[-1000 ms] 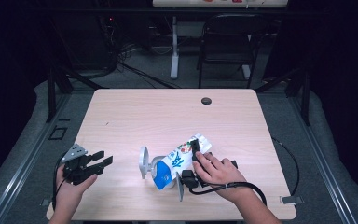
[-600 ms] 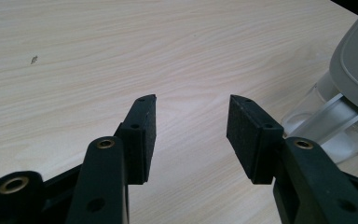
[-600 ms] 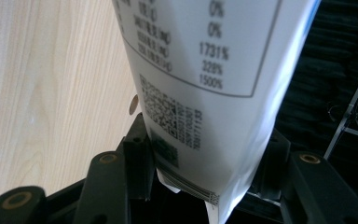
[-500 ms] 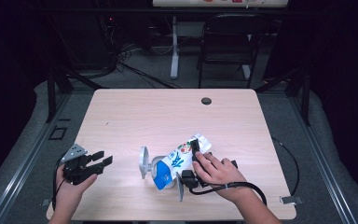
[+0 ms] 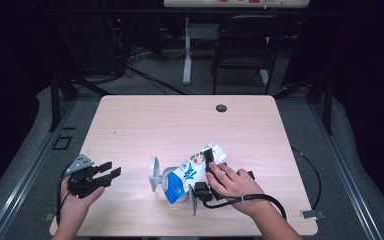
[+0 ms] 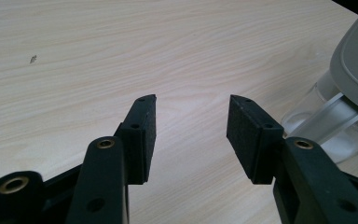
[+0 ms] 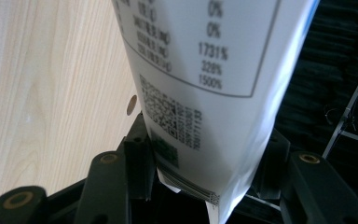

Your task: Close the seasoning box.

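Right claw [image 5: 207,165] unchanged over the last second, clamped on the pouch [image 5: 190,171] tipped over the clear jug [image 5: 167,182] at lower centre, left claw [image 5: 107,172] released: pour holding steady.

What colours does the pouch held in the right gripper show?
The pouch is mainly white with a blue lower part and small red-green print, best seen in the high view.
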`<state>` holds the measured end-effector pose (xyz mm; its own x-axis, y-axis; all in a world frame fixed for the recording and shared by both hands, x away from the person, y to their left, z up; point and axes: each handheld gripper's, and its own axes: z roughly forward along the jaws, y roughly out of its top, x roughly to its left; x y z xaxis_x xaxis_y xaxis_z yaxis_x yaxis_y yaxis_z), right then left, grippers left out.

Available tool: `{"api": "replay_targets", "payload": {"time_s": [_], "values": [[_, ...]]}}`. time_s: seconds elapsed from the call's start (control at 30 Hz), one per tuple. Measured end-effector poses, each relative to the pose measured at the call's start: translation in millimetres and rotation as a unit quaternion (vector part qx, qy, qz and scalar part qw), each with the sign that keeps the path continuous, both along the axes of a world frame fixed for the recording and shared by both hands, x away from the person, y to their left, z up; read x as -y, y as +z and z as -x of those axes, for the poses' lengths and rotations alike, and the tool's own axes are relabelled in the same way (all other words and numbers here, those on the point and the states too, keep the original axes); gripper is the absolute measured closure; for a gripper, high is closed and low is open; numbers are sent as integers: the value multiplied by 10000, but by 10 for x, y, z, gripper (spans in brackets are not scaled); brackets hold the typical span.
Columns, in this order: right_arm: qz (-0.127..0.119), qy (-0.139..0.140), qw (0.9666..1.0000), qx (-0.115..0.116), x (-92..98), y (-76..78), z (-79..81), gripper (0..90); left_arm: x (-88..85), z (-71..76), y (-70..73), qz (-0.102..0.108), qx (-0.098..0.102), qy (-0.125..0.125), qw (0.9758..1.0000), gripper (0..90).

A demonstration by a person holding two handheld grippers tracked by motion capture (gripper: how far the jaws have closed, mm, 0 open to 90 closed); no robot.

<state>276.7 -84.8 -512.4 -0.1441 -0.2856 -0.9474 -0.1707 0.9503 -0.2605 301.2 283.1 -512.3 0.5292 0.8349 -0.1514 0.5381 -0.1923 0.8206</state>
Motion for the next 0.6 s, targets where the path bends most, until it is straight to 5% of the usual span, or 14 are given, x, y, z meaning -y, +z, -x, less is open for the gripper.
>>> {"api": "replay_targets", "payload": {"time_s": [0.6], "values": [[17, 10, 10000, 16, 2, 3, 3, 524, -4, 1, 3, -20, -14, 9, 10000, 529]]}}
